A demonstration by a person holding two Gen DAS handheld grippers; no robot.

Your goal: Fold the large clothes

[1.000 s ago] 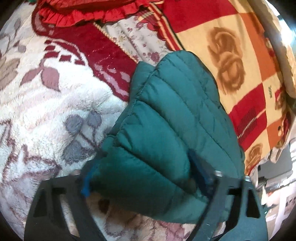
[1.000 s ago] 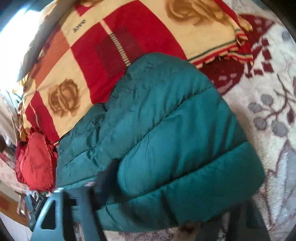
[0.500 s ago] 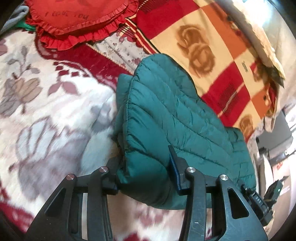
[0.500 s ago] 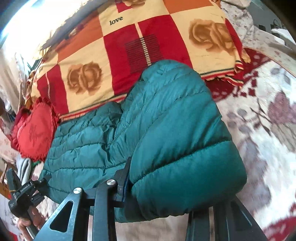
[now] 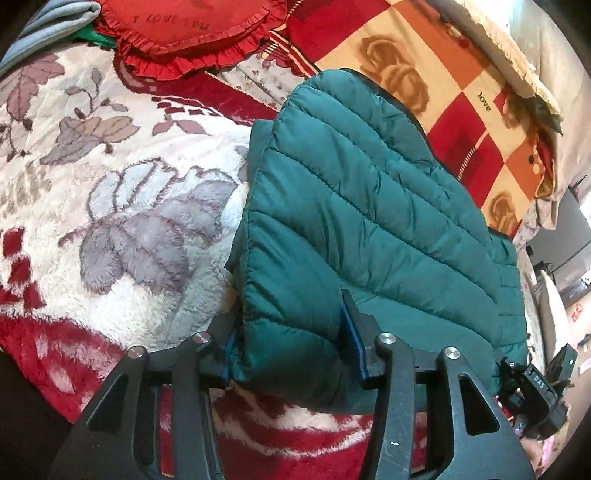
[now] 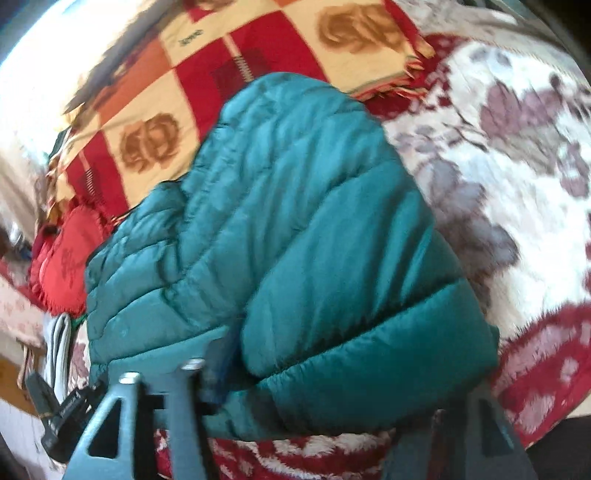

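Both hand-held grippers angled down, jaws opening w/ jacket (image 5: 369,206) between.

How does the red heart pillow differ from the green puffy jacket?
The pillow is red with a frilled edge; the jacket is green and quilted in rows. The pillow lies free at the far side; the jacket sits between the fingers of both grippers, whose jaws are opening. Both rest on the bed.

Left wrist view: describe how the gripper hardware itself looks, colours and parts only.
The left gripper has black plastic linkage arms with cut-out slots, silver round pivot pins, and blue pads lining its fingers. No cables or markings show on it.
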